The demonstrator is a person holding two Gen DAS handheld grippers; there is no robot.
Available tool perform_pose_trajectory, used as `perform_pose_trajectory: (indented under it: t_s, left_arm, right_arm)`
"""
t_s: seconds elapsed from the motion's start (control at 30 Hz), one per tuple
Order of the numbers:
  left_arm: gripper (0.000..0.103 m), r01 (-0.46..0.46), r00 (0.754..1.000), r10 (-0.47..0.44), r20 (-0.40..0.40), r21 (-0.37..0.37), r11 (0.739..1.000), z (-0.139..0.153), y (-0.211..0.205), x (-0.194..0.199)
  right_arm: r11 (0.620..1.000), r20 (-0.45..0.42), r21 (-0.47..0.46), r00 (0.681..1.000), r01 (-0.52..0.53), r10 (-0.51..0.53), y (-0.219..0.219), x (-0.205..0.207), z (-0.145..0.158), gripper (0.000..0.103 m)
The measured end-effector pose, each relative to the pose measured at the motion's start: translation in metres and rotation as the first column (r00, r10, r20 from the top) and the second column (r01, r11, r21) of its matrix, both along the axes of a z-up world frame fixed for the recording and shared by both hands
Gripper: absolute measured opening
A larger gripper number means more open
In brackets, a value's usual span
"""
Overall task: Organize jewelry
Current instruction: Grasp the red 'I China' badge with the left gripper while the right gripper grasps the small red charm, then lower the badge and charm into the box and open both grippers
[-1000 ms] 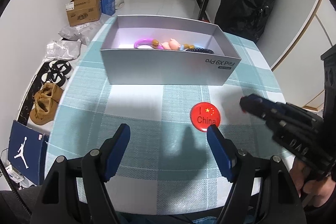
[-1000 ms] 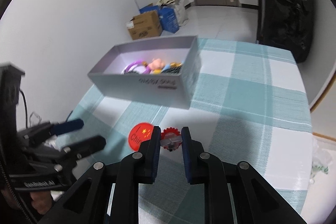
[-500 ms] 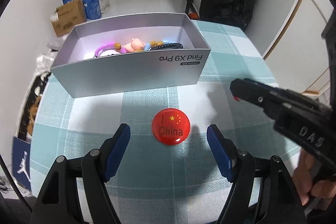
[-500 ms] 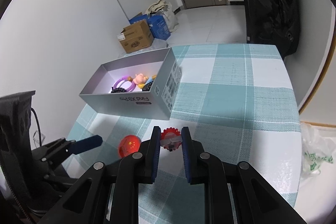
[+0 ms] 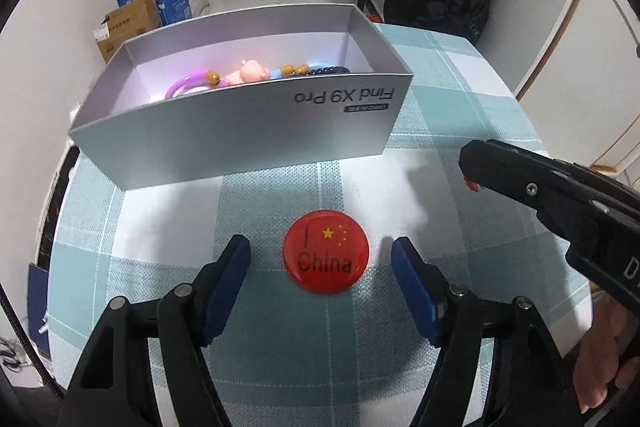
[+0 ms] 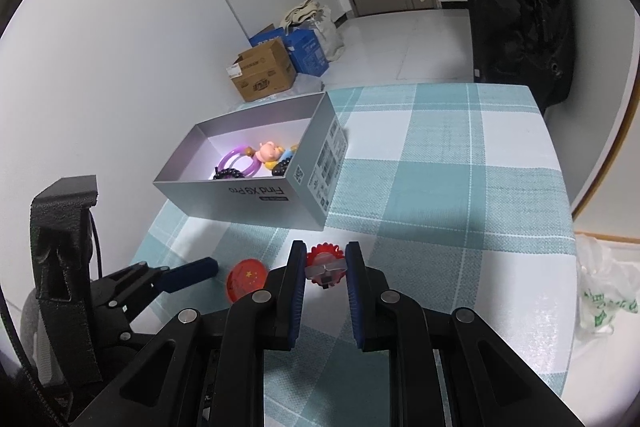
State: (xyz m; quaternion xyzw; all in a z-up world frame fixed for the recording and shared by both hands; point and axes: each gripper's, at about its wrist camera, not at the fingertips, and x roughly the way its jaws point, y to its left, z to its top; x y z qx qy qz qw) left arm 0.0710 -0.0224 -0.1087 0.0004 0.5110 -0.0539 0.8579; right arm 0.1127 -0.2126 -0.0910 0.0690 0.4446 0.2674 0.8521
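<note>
Your left tool [image 5: 320, 259] hangs over the checked surface [image 5: 460, 99], its jaws spread and just now narrowing, with the red badge [image 5: 326, 257] lying flat between them, touched by neither pad. The badge lies near the front wall of the grey box [image 5: 248, 131], which holds a purple ring [image 5: 180, 87], a pink figure [image 5: 252, 71] and dark beads [image 5: 332, 70]. To the badge's right, your right tool [image 6: 324, 275] pinches a small red brooch [image 6: 325, 263] above the surface.
</note>
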Motion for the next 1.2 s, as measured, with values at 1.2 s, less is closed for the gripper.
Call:
perform_pose_trajectory:
  t_s: [1.2]
  left_arm:
    - [0.038, -0.034, 0.989, 0.069, 0.133, -0.250, 0.968, 0.045, 0.035, 0.001]
  right_arm:
    - [0.986, 0.000, 0.149, 0.997, 0.072, -0.073, -0.011, 0.009, 0.013, 0.018]
